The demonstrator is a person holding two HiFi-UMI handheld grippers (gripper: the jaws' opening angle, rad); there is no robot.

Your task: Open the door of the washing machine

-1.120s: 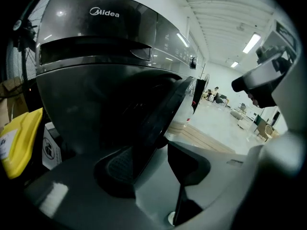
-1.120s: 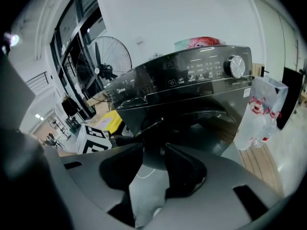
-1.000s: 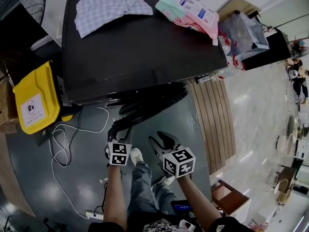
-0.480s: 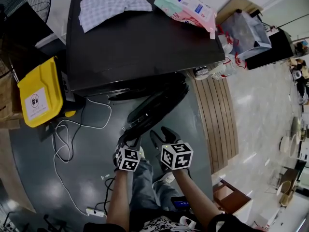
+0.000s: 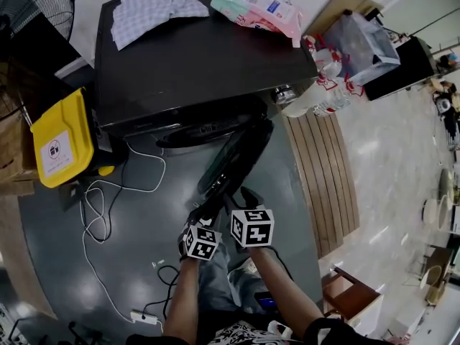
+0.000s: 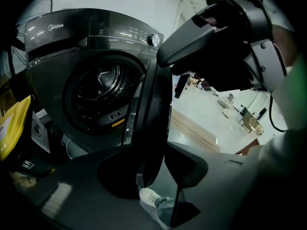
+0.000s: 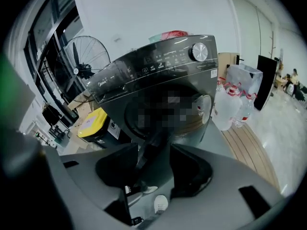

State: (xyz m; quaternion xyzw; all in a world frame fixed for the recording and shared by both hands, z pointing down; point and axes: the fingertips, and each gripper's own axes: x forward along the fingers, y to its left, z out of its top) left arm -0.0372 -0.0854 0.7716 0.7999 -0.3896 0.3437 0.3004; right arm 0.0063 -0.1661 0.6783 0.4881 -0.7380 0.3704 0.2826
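The dark washing machine [image 5: 194, 63] [image 6: 72, 37] [image 7: 163, 66] stands at the top of the head view. Its round door [image 5: 233, 157] [image 6: 151, 114] [image 7: 148, 155] is swung well out from the front, and the drum [image 6: 98, 95] shows behind it. My left gripper [image 5: 203, 210] [image 6: 153, 169] has the door's free edge between its jaws, which are closing on it. My right gripper [image 5: 244, 196] [image 7: 153, 169] hovers just right of that edge. Its jaws stand wide, closing slightly, and the door's edge shows in the gap, apart from the pads.
A yellow bin [image 5: 61, 139] and white cables [image 5: 100, 200] lie left of the machine. A wooden slatted platform [image 5: 320, 171] and water bottles [image 5: 323, 95] are on its right. A checked cloth [image 5: 154, 6] and a pink pack [image 5: 259, 6] lie on top. The person's legs [image 5: 215, 279] are below.
The door has swung further out from the machine, with my left gripper moving right along with its edge. My right gripper's jaws have spread wider and it has shifted slightly.
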